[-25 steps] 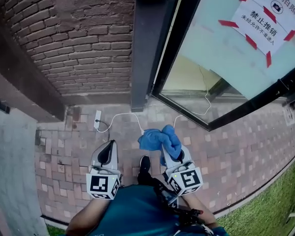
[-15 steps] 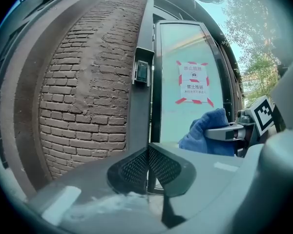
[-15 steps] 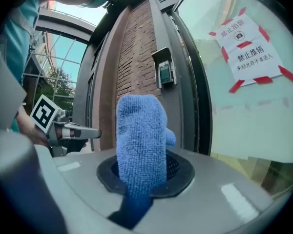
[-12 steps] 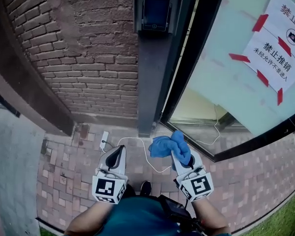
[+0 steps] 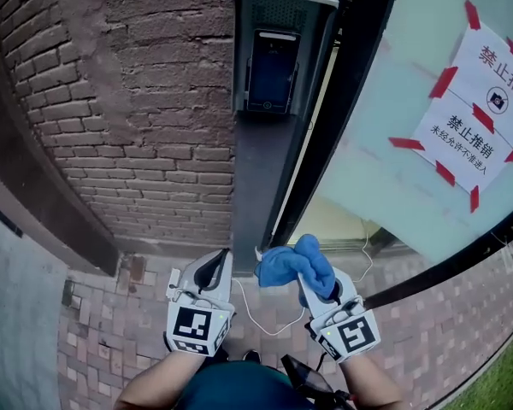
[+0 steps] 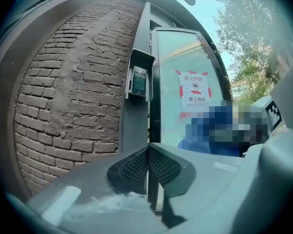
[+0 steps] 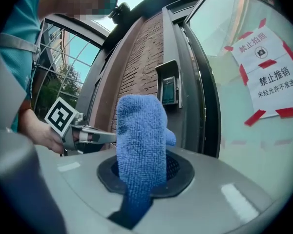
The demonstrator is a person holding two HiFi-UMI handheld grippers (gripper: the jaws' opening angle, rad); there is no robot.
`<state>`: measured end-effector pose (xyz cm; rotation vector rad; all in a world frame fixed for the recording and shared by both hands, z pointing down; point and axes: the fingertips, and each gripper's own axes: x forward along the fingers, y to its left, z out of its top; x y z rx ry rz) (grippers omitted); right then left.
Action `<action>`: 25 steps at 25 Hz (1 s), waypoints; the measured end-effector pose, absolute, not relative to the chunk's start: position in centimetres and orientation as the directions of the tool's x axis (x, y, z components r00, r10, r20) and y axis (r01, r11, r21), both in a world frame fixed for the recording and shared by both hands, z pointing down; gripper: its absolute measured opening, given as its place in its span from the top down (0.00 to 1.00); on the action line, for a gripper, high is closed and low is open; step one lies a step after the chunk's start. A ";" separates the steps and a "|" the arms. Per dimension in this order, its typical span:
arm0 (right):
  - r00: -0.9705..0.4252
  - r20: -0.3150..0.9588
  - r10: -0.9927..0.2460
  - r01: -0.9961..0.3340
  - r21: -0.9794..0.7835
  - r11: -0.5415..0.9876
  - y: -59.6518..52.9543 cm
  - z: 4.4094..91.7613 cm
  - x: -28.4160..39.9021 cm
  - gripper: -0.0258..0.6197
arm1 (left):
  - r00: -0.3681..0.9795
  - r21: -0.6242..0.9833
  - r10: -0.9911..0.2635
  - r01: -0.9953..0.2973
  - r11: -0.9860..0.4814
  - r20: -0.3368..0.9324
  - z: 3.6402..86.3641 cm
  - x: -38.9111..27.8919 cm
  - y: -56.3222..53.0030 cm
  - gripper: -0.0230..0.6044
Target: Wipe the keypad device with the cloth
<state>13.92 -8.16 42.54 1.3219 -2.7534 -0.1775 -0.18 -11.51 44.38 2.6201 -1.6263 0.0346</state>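
The keypad device [image 5: 272, 69] is a dark screen unit under a grey hood, mounted on a dark post beside the brick wall; it also shows in the left gripper view [image 6: 138, 81] and the right gripper view [image 7: 168, 90]. My right gripper [image 5: 312, 273] is shut on a blue cloth [image 5: 292, 262] that bunches up from its jaws [image 7: 140, 145], well below the device. My left gripper [image 5: 213, 271] is shut and empty [image 6: 147, 165], to the left of the cloth and level with it.
A brick wall [image 5: 145, 101] stands left of the post. A glass door [image 5: 427, 84] with a red-taped paper sign [image 5: 486, 109] is at the right. A white cable and power strip [image 5: 173, 282] lie on the brick paving [image 5: 103, 331] below.
The view has tilted upward, bringing the keypad device fully into sight. Both grippers have risen with the cloth toward the post. The cloth stays held.
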 end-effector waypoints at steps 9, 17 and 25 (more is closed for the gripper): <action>-0.588 -0.038 -0.808 -0.785 0.265 0.559 -13.8 36.4 10.1 0.89 | 0.544 0.005 -0.839 -0.839 -0.544 -0.017 39.0 -1.2 -18.0 0.97; -0.522 -0.266 -0.811 -0.823 0.407 0.396 -16.7 22.6 7.2 0.89 | 0.591 -0.037 -0.798 -0.806 -0.591 -0.117 33.9 -3.9 -21.6 0.97; -0.497 -0.360 -0.789 -0.779 0.585 0.224 -17.8 13.6 5.6 0.89 | 0.570 -0.045 -0.806 -0.820 -0.571 -0.156 31.8 -5.3 -23.8 0.97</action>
